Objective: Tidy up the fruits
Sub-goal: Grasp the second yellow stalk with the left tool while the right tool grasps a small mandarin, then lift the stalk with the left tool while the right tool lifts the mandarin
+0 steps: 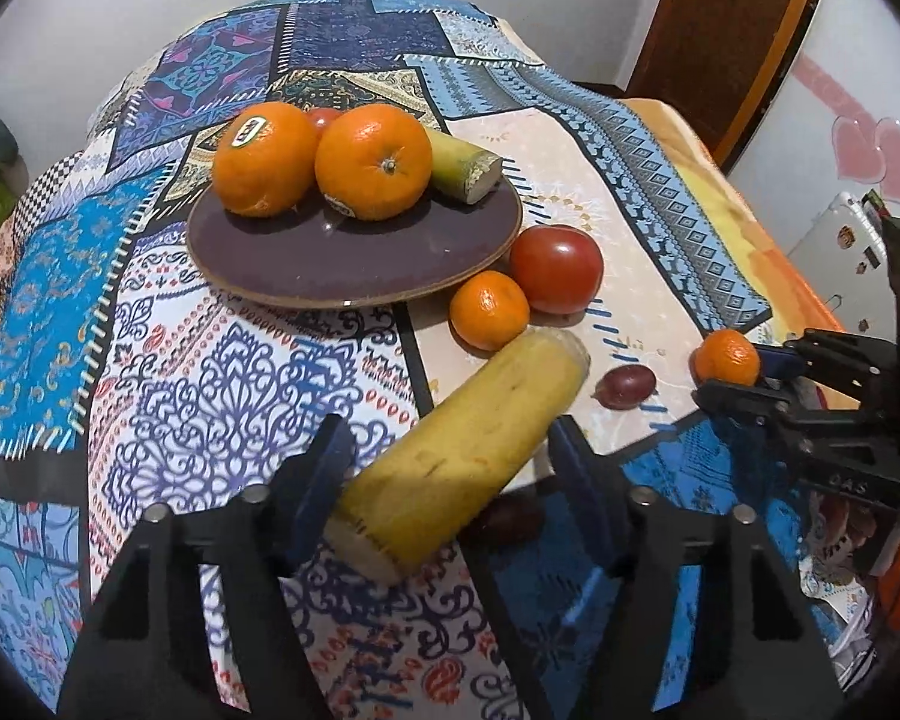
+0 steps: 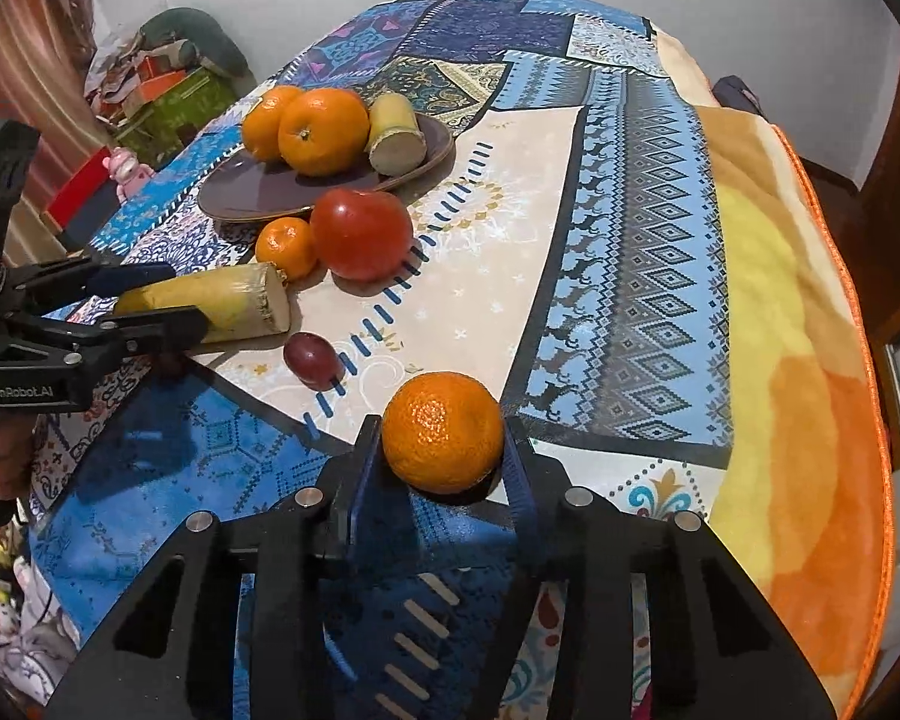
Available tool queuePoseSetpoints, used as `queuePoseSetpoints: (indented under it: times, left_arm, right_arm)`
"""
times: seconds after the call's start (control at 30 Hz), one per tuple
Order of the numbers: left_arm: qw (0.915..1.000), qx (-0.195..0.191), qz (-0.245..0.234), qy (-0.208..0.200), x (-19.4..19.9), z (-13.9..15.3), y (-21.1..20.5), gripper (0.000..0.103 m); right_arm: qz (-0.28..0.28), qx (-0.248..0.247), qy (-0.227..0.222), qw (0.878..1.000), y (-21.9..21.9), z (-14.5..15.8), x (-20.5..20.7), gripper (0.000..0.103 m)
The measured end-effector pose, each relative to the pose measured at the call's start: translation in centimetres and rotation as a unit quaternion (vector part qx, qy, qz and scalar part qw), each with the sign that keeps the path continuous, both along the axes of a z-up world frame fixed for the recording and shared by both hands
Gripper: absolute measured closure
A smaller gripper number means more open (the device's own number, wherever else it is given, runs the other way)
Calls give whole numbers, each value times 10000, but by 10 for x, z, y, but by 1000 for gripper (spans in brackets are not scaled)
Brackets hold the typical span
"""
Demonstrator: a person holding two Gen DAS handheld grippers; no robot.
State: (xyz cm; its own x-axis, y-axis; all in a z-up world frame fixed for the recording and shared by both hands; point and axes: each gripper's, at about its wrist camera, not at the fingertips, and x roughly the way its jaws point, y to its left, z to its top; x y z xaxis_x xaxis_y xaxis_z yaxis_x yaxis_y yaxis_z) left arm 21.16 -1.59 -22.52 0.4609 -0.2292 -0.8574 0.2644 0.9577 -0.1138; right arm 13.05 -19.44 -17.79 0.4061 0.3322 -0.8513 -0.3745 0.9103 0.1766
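Observation:
A brown plate [image 1: 354,264] [image 2: 246,192] holds two oranges [image 1: 373,163] [image 2: 324,131], a small red fruit behind them and a cut banana piece [image 1: 465,171] [image 2: 397,135]. My left gripper [image 1: 450,450] [image 2: 150,300] straddles a long yellow banana piece [image 1: 468,450] [image 2: 222,300] lying on the cloth, jaws open around it. My right gripper [image 2: 441,444] [image 1: 727,367] is shut on a small mandarin [image 2: 443,431] [image 1: 727,357] just above the cloth. A second mandarin [image 1: 489,310] [image 2: 286,247], a tomato [image 1: 557,269] [image 2: 361,234] and a grape [image 1: 625,386] [image 2: 312,358] lie beside the plate.
A patterned blue patchwork cloth [image 1: 210,372] [image 2: 630,252] covers the table, with an orange-yellow blanket [image 2: 780,360] at its right side. Another dark grape [image 1: 504,519] lies under the banana piece near my left gripper. Clutter and boxes [image 2: 168,90] sit beyond the table's far left.

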Motion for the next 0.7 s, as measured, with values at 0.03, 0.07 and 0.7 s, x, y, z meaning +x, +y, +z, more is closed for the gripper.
queuePoseSetpoints:
  times: [0.03, 0.07, 0.7]
  left_arm:
    - [10000, -9, 12, -10, -2, 1, 1, 40]
    - [10000, -11, 34, -16, -4, 1, 2, 40]
    - [9979, 260, 582, 96, -49, 10, 54, 67]
  right_arm:
    - [0, 0, 2, 10000, 0, 0, -1, 68]
    - [-1, 5, 1, 10000, 0, 0, 0, 68]
    - [58, 33, 10, 10000, 8, 4, -6, 68]
